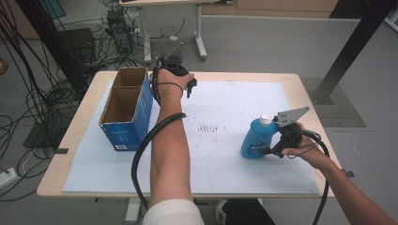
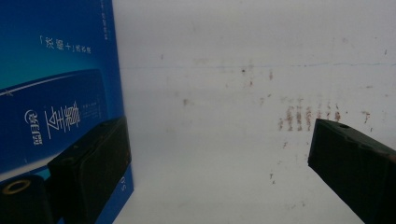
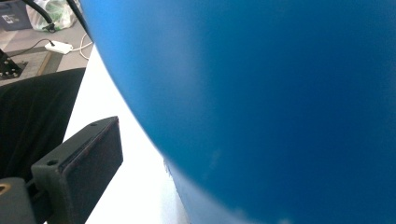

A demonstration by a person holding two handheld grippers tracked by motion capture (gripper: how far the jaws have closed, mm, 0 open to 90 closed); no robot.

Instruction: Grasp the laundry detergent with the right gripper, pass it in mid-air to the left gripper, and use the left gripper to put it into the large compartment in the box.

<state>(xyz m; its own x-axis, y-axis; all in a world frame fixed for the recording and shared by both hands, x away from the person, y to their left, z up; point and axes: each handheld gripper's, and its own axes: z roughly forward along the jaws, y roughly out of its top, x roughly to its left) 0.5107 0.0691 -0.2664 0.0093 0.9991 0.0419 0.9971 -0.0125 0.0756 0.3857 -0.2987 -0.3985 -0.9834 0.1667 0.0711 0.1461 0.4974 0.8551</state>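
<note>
Jaws apart: left gripper (image 1: 187, 86) beside cardboard box (image 1: 126, 108); right gripper (image 1: 274, 149) jaws spread against blue bottle (image 1: 256, 137), near tabletop (image 1: 300, 84) edge

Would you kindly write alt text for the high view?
A person's right gripper reaches a blue bottle standing on a white-covered table. The left gripper hovers beside an open blue cardboard box.

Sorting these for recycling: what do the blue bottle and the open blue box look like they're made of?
The blue bottle with a white cap looks like smooth, slightly glossy plastic, going by its even sheen. The open-topped blue box appears to be cardboard: brown matte inside, printed blue outside.
</note>
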